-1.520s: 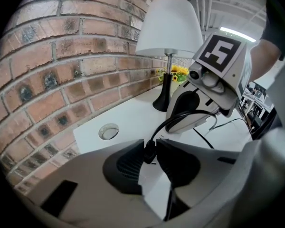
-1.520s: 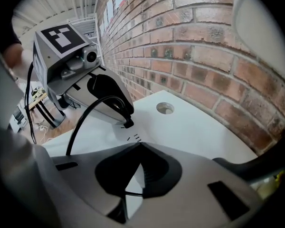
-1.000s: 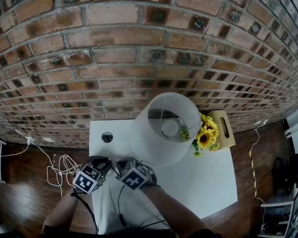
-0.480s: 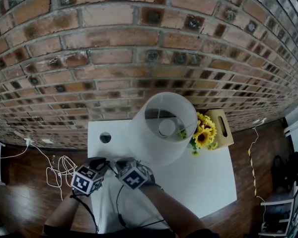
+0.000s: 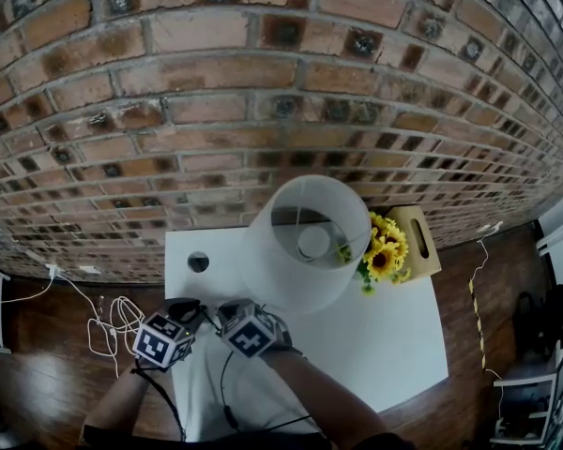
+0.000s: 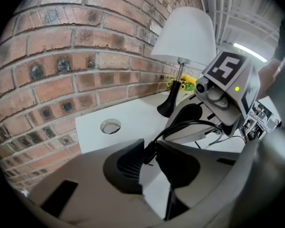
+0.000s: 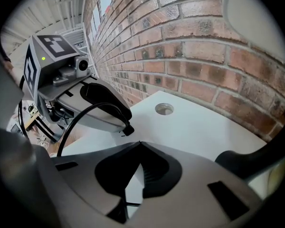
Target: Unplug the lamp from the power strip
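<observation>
Near the left edge of the bench [image 5: 394,345], the left tool [image 6: 151,152] clamps the black cord [image 6: 182,126] of the lamp [image 5: 305,247], which stands mid-bench, the right tool [image 7: 139,145] is closed empty, and a straight, unhurried pull looks safest.

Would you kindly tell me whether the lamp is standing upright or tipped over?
Upright: the lamp's white shade sits directly above its stem and black base on the table.

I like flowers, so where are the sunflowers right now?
In the head view the sunflowers sit on the white table, right of centre, between the lamp and a wooden box, near the brick wall.
</observation>
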Available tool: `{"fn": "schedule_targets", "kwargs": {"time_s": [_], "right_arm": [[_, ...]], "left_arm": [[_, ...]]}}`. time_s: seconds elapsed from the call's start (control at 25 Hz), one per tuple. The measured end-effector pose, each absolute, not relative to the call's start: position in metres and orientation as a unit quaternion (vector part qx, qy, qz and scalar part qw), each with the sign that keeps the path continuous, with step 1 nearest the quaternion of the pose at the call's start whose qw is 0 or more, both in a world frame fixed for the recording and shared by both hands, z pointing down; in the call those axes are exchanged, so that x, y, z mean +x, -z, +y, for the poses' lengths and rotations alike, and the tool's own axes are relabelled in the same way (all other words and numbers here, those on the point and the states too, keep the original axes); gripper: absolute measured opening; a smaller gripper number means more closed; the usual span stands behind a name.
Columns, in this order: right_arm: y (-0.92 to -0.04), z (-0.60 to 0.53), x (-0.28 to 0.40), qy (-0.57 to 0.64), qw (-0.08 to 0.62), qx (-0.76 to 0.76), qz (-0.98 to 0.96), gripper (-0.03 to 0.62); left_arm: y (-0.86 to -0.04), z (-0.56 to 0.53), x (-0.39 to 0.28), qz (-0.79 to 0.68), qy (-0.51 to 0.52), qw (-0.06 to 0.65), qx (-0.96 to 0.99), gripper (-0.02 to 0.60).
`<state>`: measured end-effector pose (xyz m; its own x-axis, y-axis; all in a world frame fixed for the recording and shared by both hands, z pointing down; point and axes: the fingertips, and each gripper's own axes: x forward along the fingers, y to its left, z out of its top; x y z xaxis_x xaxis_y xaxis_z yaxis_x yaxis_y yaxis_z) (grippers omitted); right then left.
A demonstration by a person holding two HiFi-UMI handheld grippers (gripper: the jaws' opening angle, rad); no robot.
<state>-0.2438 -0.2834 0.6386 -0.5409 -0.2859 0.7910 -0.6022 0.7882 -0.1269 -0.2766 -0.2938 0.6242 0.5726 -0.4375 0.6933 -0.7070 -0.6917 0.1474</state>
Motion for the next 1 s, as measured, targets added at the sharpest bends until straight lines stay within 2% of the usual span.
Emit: {"fn": "schedule_targets", "kwargs": {"time_s": [0.6, 0.84, 1.0], "right_arm": [[-0.639, -0.284, -0.25, -0.193, 0.394, 0.258, -0.861, 0.008], [-0.64, -0.282, -0.247, -0.205, 0.389, 0.259, -0.86, 0.008], [-0.638, -0.284, -0.246, -0.206, 0.392, 0.262, -0.858, 0.008]], "left_arm": [[-0.621, -0.298, -0.278, -0.345, -0.331, 0.206, 0.854, 0.096], [-0.608, -0.295, -0.273, -0.352, -0.32, 0.206, 0.855, 0.058], [-0.611, -0.296, -0.278, -0.357, -0.318, 0.205, 0.854, 0.058]]}}
